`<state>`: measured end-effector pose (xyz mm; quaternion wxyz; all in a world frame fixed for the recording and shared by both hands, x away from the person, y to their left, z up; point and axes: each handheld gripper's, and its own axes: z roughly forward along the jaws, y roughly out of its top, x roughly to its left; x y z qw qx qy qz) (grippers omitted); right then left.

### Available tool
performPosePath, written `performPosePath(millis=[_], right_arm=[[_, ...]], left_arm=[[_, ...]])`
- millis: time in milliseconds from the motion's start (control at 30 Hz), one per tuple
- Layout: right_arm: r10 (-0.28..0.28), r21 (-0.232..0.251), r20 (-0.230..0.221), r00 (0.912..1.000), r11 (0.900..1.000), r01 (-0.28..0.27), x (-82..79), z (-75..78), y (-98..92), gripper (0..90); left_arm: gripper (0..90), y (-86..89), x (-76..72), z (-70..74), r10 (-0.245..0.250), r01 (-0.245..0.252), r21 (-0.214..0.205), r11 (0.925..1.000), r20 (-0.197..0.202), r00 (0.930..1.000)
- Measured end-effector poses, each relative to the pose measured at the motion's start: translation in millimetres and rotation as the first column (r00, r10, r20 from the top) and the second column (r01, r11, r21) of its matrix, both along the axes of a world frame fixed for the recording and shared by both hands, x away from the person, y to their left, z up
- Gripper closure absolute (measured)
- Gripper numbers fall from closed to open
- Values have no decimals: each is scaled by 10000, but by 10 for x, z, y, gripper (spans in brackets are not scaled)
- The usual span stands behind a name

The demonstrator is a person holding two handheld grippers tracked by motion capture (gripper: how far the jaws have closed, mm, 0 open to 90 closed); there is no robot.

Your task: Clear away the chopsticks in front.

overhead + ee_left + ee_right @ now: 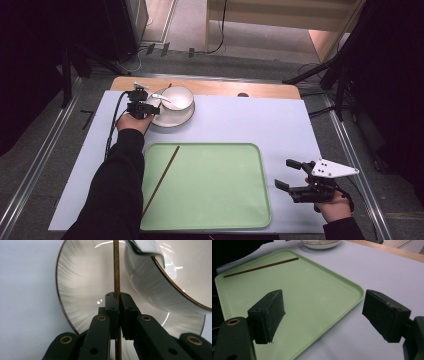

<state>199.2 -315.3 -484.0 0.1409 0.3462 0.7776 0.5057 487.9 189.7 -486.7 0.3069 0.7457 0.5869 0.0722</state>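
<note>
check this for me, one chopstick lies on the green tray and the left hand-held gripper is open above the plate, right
Not quite. The left hand-held gripper is not open: the left gripper view shows its jaws shut on a second chopstick over the plate beside the bowl. The rest holds: one chopstick lies on the green tray, as the high view shows.

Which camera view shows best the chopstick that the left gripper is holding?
The left gripper view: the held chopstick stands pinched between the left gripper jaws, over the plate. The high view shows just a thin tip beyond the bowl.
</note>
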Motion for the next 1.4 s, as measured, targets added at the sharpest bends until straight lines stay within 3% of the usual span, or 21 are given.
performPosePath(millis=[167,333,633,1067,1133,1300,1400], right_arm=[[1,5,-6,10000,10000,-1,3,-1,0,182],[-114,48,21,9999,9999,114,3,4,-16,182],[-55,-14,6,10000,10000,55,9,9,10,181],[46,-93,10,10000,9999,-46,38,21,75,181],[70,-110,14,10000,9999,-69,43,23,84,181],[108,-129,32,9999,9999,-108,54,26,93,181],[97,-136,31,9999,9999,-97,58,24,91,181]], left_arm=[[866,130,-1,87,359,-360,-142,9992,-74,9993],[867,296,-36,184,603,-603,-19,9982,-193,9980],[866,548,-200,426,742,-744,-53,9972,-379,9965],[865,526,-680,834,32,-29,-192,9998,182,9998],[864,487,-772,901,-173,175,-69,9998,264,9995],[864,389,-1044,1069,-693,714,-390,9967,547,9961],[864,317,-1188,1092,-911,931,-378,9949,516,9945]])
